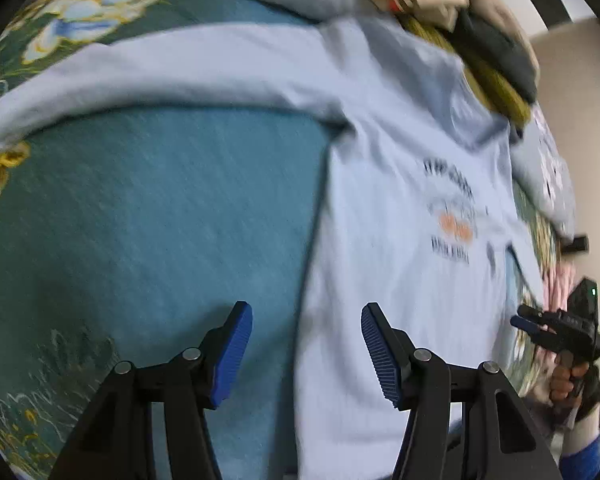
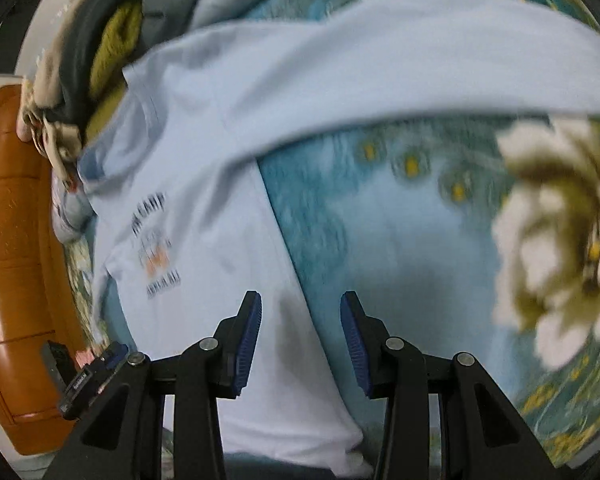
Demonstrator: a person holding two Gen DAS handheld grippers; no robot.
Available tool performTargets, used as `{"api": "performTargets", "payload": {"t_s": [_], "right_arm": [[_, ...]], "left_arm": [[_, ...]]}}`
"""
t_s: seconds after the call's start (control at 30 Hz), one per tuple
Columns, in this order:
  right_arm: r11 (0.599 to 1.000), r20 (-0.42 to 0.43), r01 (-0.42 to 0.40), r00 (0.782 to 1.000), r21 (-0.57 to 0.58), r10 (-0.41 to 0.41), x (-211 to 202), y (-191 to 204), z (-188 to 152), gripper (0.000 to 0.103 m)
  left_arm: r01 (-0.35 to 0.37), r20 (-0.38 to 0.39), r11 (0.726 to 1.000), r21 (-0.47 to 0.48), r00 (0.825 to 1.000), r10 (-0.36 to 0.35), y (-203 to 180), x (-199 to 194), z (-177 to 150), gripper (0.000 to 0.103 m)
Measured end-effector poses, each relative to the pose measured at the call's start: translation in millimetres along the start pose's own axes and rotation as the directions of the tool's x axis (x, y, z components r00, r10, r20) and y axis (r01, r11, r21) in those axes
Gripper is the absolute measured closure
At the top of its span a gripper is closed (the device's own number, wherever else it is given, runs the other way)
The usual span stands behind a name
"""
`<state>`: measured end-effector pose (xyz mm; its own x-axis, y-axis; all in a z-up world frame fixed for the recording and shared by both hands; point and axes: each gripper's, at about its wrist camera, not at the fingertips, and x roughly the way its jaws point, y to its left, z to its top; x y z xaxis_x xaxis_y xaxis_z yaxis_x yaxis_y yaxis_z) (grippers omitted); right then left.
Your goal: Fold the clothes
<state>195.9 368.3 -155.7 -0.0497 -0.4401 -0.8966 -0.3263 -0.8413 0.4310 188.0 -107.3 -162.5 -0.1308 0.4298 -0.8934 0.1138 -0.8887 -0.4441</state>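
Left wrist view: left gripper [image 1: 306,354] and right gripper [image 2: 300,344] both gape empty above the shirt [image 1: 400,240]; blurry aim could pinch bedspread [image 1: 160,220] too.

A bed carries everything, covered by a teal bedspread [image 1: 148,208] printed with pale blue, white and yellow flowers. Spread flat on it lies a light blue long-sleeved shirt [image 1: 384,208] with a dark and orange chest print, one sleeve stretched out to each side across the cover. Just beyond the shirt's collar end, a heap of other clothes [image 1: 496,44] in olive, dark grey and beige rests on the bedspread.
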Motion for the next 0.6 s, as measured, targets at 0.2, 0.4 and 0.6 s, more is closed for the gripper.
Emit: {"api": "performTargets", "payload": {"t_s": [0.2,0.4,0.6], "right_arm": [[0.996,-0.135,0.085,0.987,-0.012,-0.086,19.5,-1.0,-24.6,0.061],[0.993,-0.208,0.120,0.971,-0.020,-0.121,26.5,-5.8,-42.7,0.061],[0.987,-0.268,0.156,0.950,-0.043,-0.162,29.2,-10.9,-60.0,0.061]], "left_arm": [[0.034,-0.068,0.999,0.012,0.997,-0.033,3.7,6.4,-36.7,0.044],[0.101,-0.125,0.995,-0.007,0.987,-0.101,17.8,0.3,-72.7,0.044],[0.142,-0.168,0.990,0.003,0.976,-0.140,20.8,0.5,-96.2,0.044]]}}
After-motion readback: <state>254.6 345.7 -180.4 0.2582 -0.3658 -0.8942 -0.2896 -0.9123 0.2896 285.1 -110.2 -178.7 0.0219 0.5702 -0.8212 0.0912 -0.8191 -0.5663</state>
